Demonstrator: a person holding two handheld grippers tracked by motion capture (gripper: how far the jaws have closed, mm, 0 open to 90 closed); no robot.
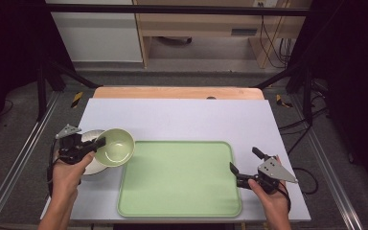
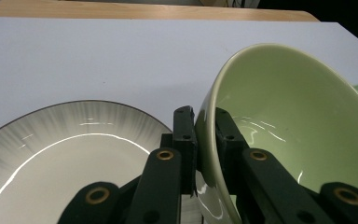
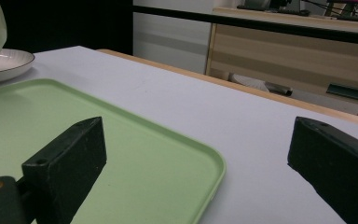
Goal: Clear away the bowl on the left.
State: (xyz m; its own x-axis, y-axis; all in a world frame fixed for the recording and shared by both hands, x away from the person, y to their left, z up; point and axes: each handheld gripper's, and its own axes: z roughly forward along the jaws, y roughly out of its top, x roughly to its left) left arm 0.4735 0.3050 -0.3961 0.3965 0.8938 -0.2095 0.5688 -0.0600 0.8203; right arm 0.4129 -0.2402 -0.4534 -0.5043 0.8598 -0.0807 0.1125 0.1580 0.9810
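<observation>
A pale green bowl (image 1: 114, 146) hangs tilted above the table's left side, my left gripper (image 1: 99, 142) shut on its rim. In the left gripper view the bowl (image 2: 289, 121) has its wall pinched between the two black jaws, my left gripper (image 2: 205, 121) holding it over a white plate with a dark rim (image 2: 60, 154). That plate (image 1: 92, 166) lies under and left of the bowl. A light green tray (image 1: 179, 178) lies in the middle of the table. My right gripper (image 1: 243, 165) stands open at the tray's right edge, nothing between its jaws; the same gripper (image 3: 196, 140) looks across the tray (image 3: 158, 172).
A white sheet (image 1: 182, 117) covers the table, with a strip of wood (image 1: 172, 92) showing at the far edge. Black frame bars stand at both sides, and cables trail on the floor to the right.
</observation>
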